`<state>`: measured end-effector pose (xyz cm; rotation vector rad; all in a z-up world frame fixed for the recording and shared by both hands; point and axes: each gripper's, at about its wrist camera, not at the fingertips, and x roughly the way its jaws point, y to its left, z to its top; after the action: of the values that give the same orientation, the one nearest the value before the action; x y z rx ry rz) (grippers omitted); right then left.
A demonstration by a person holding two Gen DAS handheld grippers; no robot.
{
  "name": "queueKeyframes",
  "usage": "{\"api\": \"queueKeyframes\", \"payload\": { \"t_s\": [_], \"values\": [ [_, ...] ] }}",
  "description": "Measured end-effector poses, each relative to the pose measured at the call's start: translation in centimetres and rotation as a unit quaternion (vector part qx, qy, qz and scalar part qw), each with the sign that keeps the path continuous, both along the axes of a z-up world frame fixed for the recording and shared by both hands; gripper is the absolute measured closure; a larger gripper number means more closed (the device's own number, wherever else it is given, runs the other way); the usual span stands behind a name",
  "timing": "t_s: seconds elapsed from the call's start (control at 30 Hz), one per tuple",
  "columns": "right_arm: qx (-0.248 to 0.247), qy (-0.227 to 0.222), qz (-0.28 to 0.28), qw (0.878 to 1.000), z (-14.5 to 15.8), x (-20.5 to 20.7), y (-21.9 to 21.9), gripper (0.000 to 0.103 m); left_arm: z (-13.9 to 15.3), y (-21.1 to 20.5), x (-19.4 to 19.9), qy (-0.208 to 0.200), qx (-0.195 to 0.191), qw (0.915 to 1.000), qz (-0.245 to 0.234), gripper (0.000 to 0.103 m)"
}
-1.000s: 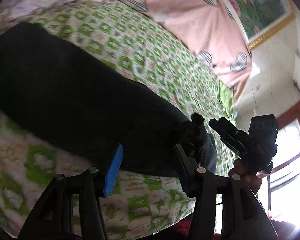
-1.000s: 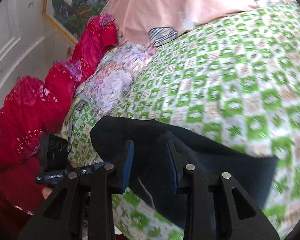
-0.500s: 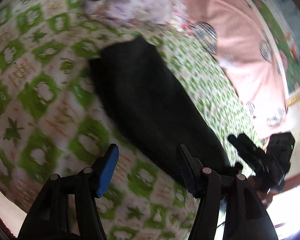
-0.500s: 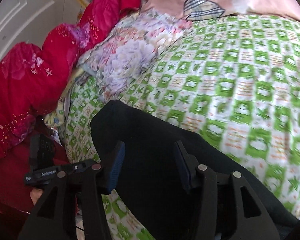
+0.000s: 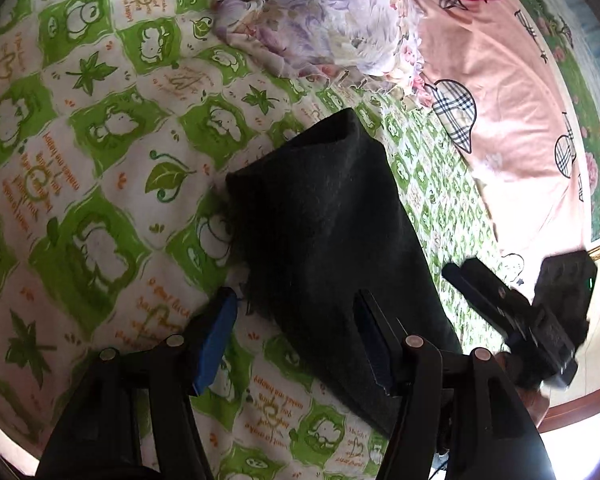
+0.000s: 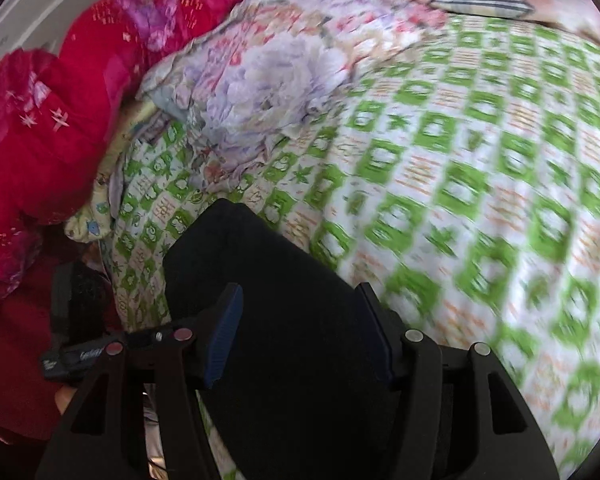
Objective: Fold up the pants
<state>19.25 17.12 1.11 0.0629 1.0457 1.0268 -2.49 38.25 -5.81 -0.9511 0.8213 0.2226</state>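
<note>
The pants [image 5: 332,240] lie flat on the bed [image 5: 100,168], a dark, narrow strip on the green-checked cover. Their long axis runs from the near edge of the bed, close under both grippers, away toward the floral quilt [image 5: 320,20] and the pink sheet [image 5: 500,100] beyond.

Left gripper [image 5: 296,340]: jaws spread apart, grasping nothing. The cloth begins just ahead of it and somewhat to its right; the right-hand finger overlaps the cloth in view, the blue-padded one stands over bare cover. Contact with the fabric cannot be determined.

Right gripper [image 6: 300,336]: likewise released — jaws wide, with the pants [image 6: 284,320] seen between and beyond the two fingers. It sits squarely over the near end; whether it touches is not visible.

Assessment: both grippers stand at the near end, and the far end is well apart from either. The right is better centred on the strip, the left offset toward its edge. A further fold would probably run along this axis — near end carried toward far.
</note>
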Motion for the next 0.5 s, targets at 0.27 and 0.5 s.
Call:
{"api": "queueKeyframes", "payload": {
  "t_s": [0.27, 0.5],
  "values": [
    [-0.025, -0.002, 0.073, 0.997, -0.9, 3.1, 7.2, 0.044, -0.4, 0.6, 0.5, -0.006, 0.000, 1.0000, -0.002, 0.045],
    [-0.042, 0.001, 0.114, 0.993, -2.1, 2.7, 9.5, 0.063, -0.5, 0.8, -0.2, 0.005, 0.005, 0.9998, 0.019, 0.065]
  ]
}}
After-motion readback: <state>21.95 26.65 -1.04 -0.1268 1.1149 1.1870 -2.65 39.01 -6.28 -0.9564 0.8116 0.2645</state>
